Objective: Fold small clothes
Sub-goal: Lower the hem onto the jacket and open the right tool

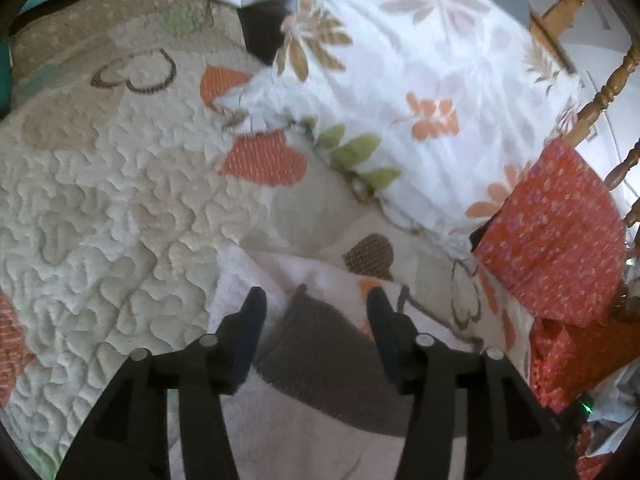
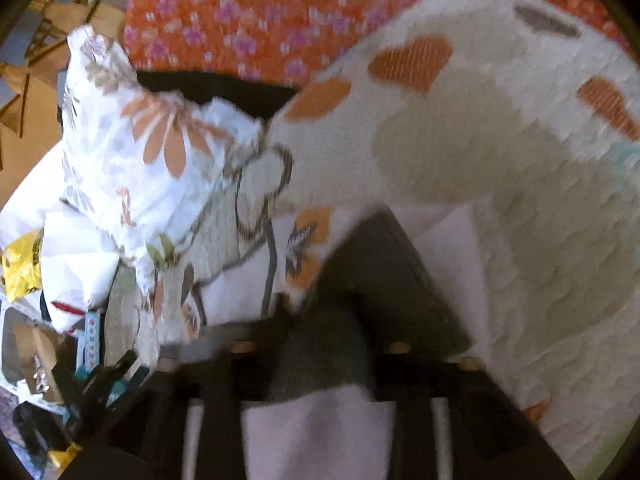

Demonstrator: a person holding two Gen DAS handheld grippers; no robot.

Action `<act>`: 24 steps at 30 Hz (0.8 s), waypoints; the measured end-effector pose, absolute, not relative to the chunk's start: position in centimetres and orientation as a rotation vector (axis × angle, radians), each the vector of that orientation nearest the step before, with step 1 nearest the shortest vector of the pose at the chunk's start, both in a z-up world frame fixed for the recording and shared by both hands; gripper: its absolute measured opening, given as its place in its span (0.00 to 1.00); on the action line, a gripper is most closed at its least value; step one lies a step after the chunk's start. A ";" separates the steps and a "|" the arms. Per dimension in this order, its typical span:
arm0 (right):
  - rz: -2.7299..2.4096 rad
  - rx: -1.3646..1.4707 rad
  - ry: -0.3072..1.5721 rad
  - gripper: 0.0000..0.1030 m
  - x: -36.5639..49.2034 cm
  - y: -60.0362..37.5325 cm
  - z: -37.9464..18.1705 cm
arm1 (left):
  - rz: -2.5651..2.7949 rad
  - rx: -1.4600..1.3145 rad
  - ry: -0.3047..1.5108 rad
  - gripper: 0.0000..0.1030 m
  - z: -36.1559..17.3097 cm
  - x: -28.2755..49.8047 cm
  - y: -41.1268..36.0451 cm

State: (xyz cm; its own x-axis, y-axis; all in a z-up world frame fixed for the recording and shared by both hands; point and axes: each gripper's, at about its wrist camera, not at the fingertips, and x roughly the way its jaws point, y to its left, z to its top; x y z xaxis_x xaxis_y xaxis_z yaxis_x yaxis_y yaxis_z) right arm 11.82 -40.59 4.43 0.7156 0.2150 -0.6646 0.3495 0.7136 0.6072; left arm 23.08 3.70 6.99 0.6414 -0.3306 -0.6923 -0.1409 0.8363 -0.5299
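The left tongs (image 1: 316, 300) are held apart just over the small garment (image 1: 320, 360), a pale pink and grey piece laid flat on the quilted bed (image 1: 100, 200), probably so a fold edge can be picked. The right tongs (image 2: 320, 344) are too blurred to call. One garment, one floral pillow (image 1: 420, 100) and one orange cloth (image 1: 560, 232) are counted.

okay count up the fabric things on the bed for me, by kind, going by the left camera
Quilted bedspread: 1
Floral pillow: 1
Orange flowered cloths: 2
Pale pink and brown garment under the left gripper: 1
Total: 5
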 end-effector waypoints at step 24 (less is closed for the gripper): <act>-0.006 0.543 0.933 0.53 7.2 -34.7 6.8 | -0.162 -0.090 1.181 0.13 2.1 13.7 5.2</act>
State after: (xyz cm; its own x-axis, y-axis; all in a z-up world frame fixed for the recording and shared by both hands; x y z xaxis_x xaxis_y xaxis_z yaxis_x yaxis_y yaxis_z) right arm 7.24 -34.69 6.78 0.6052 0.2252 -0.7635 0.2343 0.8663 0.4412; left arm 13.72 5.21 2.13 0.3700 -0.1735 -0.9127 0.0790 0.9847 -0.1551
